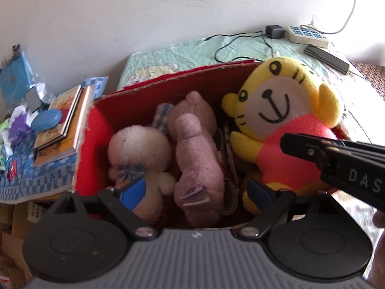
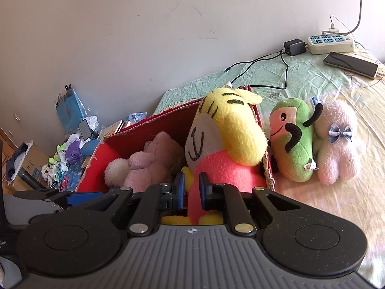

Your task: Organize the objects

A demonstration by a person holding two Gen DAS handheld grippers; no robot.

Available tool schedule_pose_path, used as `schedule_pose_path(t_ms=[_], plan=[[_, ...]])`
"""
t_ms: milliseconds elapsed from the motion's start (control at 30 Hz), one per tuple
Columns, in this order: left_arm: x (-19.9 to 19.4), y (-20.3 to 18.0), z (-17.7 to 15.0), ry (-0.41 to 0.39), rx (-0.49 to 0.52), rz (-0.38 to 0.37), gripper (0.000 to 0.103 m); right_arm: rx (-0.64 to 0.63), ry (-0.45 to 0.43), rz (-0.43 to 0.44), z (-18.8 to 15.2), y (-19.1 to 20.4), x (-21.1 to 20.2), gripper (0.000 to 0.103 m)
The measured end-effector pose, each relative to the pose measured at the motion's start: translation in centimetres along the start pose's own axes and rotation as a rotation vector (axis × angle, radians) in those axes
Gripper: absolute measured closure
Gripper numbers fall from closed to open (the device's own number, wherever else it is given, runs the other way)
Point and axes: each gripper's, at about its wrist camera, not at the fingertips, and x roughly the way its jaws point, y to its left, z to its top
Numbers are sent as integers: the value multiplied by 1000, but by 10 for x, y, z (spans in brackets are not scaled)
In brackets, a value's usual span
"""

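A red cardboard box (image 1: 168,82) on the bed holds a white plush (image 1: 137,149), a pink plush (image 1: 195,149) and a yellow tiger plush (image 1: 284,101) in a red shirt. The tiger leans upright at the box's right end. My right gripper (image 2: 191,187) is shut on the tiger plush (image 2: 228,130) at its lower body; in the left wrist view its black fingers (image 1: 300,147) reach in from the right. My left gripper (image 1: 196,190) stands open over the box's near edge, with nothing between its blue pads (image 1: 133,190).
A green plush (image 2: 291,142) and a pale pink plush with a bow (image 2: 336,139) lie on the bed right of the box (image 2: 149,122). A power strip (image 2: 330,42), charger, cables and phone (image 2: 350,65) sit behind. Books (image 1: 62,120) and clutter fill the left side.
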Motion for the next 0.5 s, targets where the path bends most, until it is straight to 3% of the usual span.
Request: schedule_pose_path(t_ms=[500], plan=[[0,4,-8,22,-68,38,11,-42,-22,-18,-6,5,-1,91]])
